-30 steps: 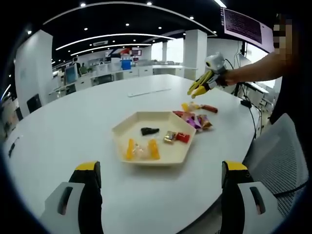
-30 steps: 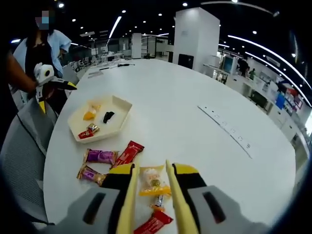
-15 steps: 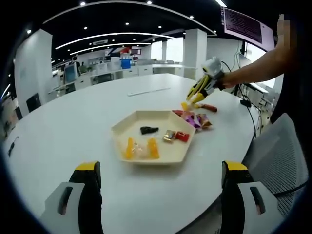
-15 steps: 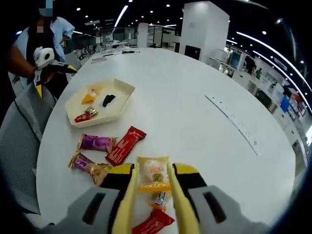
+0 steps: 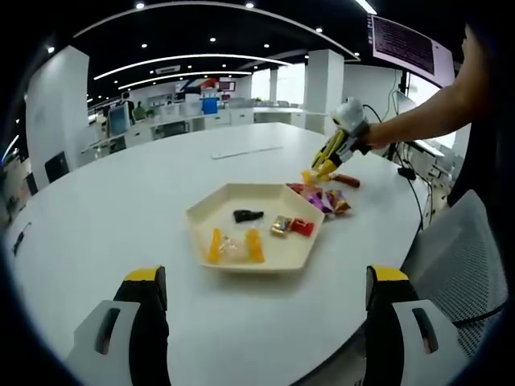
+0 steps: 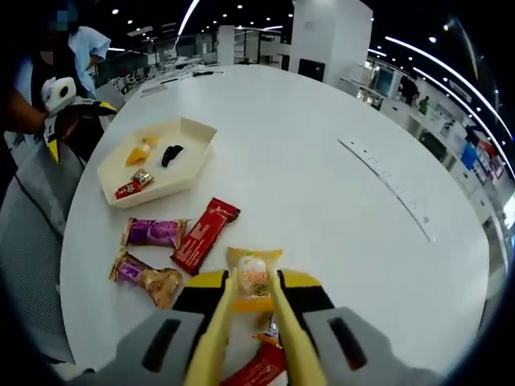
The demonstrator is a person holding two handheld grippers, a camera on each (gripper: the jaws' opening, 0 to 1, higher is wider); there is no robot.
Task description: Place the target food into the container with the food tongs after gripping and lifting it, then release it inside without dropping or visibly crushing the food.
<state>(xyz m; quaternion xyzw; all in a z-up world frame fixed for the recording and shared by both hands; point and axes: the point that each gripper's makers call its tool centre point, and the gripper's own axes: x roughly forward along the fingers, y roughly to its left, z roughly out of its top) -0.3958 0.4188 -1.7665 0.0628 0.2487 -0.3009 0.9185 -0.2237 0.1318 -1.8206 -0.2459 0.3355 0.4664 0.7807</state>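
A cream hexagonal tray (image 5: 216, 211) sits mid-table and holds a black piece (image 5: 246, 215), orange pieces and small wrapped sweets. Its rim (image 6: 195, 129) lies far left in the right gripper view. My right gripper (image 6: 252, 285) is shut on yellow food tongs (image 6: 211, 346), and the tong arms press both sides of a yellow wrapped pastry (image 6: 253, 273) lying on the table. From the left gripper view, that right gripper (image 5: 334, 149) reaches down to the pastry (image 5: 306, 176) beyond the tray. My left gripper (image 5: 265, 277) stands wide open with nothing between its jaws, near the table edge.
Loose snacks lie beside the pastry: a red bar (image 6: 205, 235), a purple packet (image 6: 153, 232), a brown-purple packet (image 6: 145, 276) and red wrappers (image 6: 261, 370) under the tongs. A grey mesh chair (image 5: 459, 257) stands at the table's edge. A power strip (image 6: 386, 189) runs across the table.
The tong arms have drawn closer together and now pinch the yellow pastry. The right gripper has dropped lower over the snack pile. The left gripper has stayed put.
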